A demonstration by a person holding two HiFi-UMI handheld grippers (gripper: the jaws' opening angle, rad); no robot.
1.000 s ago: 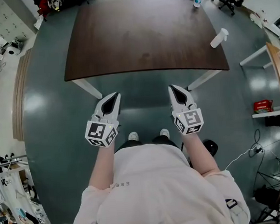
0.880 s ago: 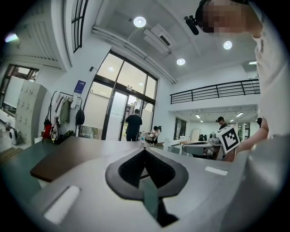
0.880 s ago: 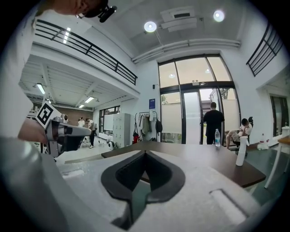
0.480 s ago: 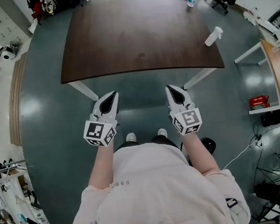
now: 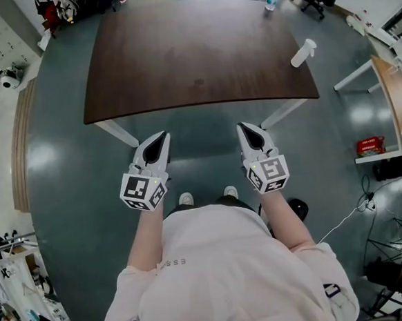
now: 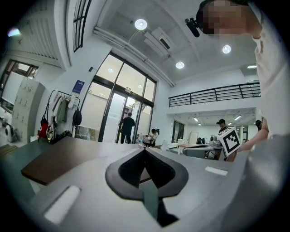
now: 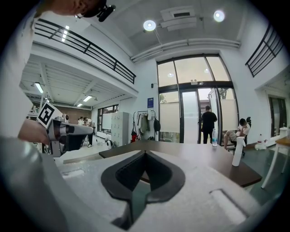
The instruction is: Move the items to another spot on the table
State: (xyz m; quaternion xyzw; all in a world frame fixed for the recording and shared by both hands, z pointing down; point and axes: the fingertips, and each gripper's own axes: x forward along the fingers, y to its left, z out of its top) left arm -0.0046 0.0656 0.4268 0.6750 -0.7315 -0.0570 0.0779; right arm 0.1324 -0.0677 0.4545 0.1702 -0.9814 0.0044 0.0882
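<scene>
Hard to make out:
- Table [image 5: 192, 53], dark brown wood on white legs: its far edge runs out of the top of the head view, so that side cannot be checked in full.
- Water bottle [image 5: 269, 1], clear: small and close to the frame's top. It stands at the table's far right corner. Its contents are not legible.
- Spray bottle [image 5: 303, 53]: print and trigger detail are too small to read.

Items:
- The spray bottle is white and slim, with a narrower head. It is at the table's right edge, about midway along. The right gripper view shows it upright [image 7: 237, 157].
- The two bottles stand well apart.

Grippers:
- Left gripper [image 5: 163, 134]: held short of the table's near edge and clear of it. Its jaws are pressed together with nothing between them [image 6: 145, 150].
- Right gripper [image 5: 244, 126]: level with the left one, also before the near edge. Its jaws are likewise together and empty [image 7: 145, 152].
</scene>
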